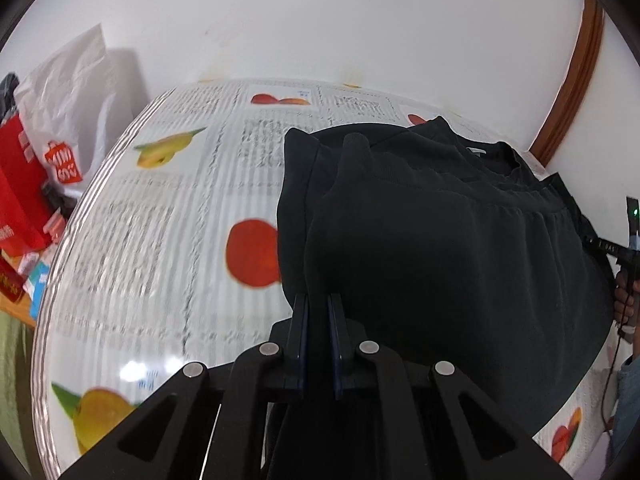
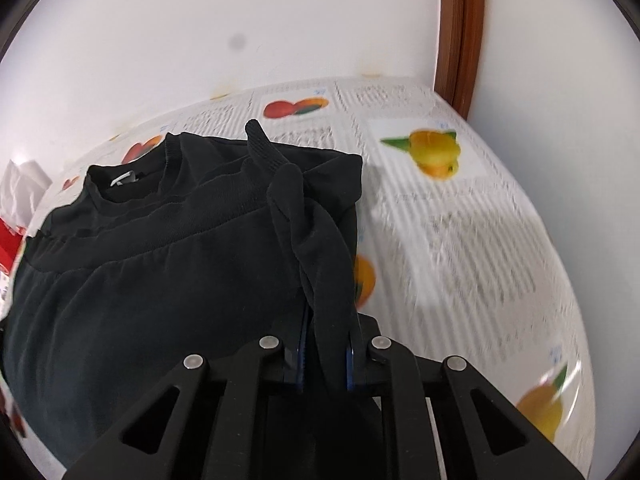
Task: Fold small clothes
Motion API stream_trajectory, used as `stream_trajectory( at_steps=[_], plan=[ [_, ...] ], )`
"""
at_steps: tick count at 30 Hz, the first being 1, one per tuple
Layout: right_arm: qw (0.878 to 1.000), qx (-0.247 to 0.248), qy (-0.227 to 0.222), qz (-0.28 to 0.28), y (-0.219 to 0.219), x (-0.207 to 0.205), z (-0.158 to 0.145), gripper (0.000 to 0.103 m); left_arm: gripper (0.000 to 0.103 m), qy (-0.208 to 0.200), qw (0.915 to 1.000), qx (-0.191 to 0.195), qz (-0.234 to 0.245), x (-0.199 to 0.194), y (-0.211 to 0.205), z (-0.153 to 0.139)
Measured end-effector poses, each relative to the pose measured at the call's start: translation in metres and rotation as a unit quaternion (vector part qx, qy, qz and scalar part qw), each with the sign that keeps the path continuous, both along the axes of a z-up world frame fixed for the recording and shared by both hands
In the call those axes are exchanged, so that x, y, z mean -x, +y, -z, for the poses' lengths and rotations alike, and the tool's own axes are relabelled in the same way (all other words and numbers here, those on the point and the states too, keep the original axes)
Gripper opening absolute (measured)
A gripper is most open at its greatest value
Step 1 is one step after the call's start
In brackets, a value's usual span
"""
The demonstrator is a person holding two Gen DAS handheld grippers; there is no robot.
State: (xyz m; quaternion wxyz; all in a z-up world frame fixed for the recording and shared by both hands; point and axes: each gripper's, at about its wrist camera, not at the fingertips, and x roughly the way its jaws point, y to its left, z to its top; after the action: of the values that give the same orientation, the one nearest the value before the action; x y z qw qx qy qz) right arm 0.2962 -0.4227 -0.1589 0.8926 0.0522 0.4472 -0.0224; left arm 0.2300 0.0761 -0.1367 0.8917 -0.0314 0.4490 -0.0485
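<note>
Black linkage arms fill the bottom of both wrist views, and between them each hand-held gripper pinches dark cloth. On the left hand-held gripper the jaws stand nearly together on a fold of the black sweatshirt, on the side farthest from the right hand-held gripper. That right hand-held gripper is likewise narrowly closed on a bunched sleeve fold at the sweatshirt's opposite side. Lying on the bench with its fruit-print cover, the sweatshirt has its ribbed hem band doubled up close to the collar. One risk, as I judge it: the sleeve is gathered unevenly, so a pull could drag the layers askew or slip the thin cloth out of the pinch, spoiling the fold.
</note>
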Motion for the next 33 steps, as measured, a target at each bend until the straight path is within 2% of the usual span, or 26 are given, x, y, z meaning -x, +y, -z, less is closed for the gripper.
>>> stream_trajectory(
  at_steps=[6, 10, 12, 14, 16, 19, 22, 25, 26, 29, 33],
  plan=[
    [1.000, -0.003, -0.006, 0.006, -0.010, -0.007, 0.000, 0.014, 0.010, 0.006, 0.9999, -0.001, 0.010, -0.007, -0.006, 0.001],
    [1.000, 0.014, -0.009, 0.026, -0.009, 0.008, -0.013, 0.029, 0.013, 0.011, 0.9998, -0.004, 0.017, 0.004, 0.002, -0.007],
    [0.999, 0.028, -0.025, 0.024, 0.004, 0.027, -0.026, 0.030, 0.015, 0.010, 0.9999, -0.001, 0.013, 0.016, 0.011, -0.012],
    [0.997, 0.058, -0.044, 0.019, 0.029, 0.046, -0.041, 0.040, 0.026, 0.014, 0.9998, -0.005, 0.009, 0.026, 0.021, -0.014],
    [0.996, 0.065, -0.061, 0.013, 0.056, 0.059, -0.051, 0.051, 0.032, 0.011, 0.9999, -0.011, 0.004, 0.039, 0.031, -0.014],
    [0.997, 0.026, -0.073, -0.003, 0.101, 0.073, -0.054, 0.053, 0.043, 0.011, 0.9998, -0.009, -0.011, 0.059, 0.046, -0.010],
    [0.996, -0.021, -0.078, -0.049, 0.167, 0.085, -0.046, 0.054, 0.044, 0.010, 0.9994, -0.011, -0.031, 0.079, 0.062, -0.007],
    [0.993, -0.007, -0.073, -0.097, 0.227, 0.089, -0.038, 0.054, 0.044, 0.014, 0.9982, -0.033, -0.048, 0.097, 0.073, -0.002],
    [0.991, -0.004, -0.070, -0.114, 0.249, 0.091, -0.036, 0.054, 0.044, 0.010, 0.9984, -0.024, -0.049, 0.102, 0.077, 0.000],
    [0.986, -0.002, -0.062, -0.153, 0.294, 0.104, -0.030, 0.054, 0.047, -0.001, 0.9976, -0.034, -0.060, 0.118, 0.086, 0.002],
    [0.981, 0.031, -0.047, -0.187, 0.330, 0.129, -0.015, 0.054, 0.052, -0.007, 0.9960, -0.060, -0.066, 0.121, 0.090, 0.003]
  ],
)
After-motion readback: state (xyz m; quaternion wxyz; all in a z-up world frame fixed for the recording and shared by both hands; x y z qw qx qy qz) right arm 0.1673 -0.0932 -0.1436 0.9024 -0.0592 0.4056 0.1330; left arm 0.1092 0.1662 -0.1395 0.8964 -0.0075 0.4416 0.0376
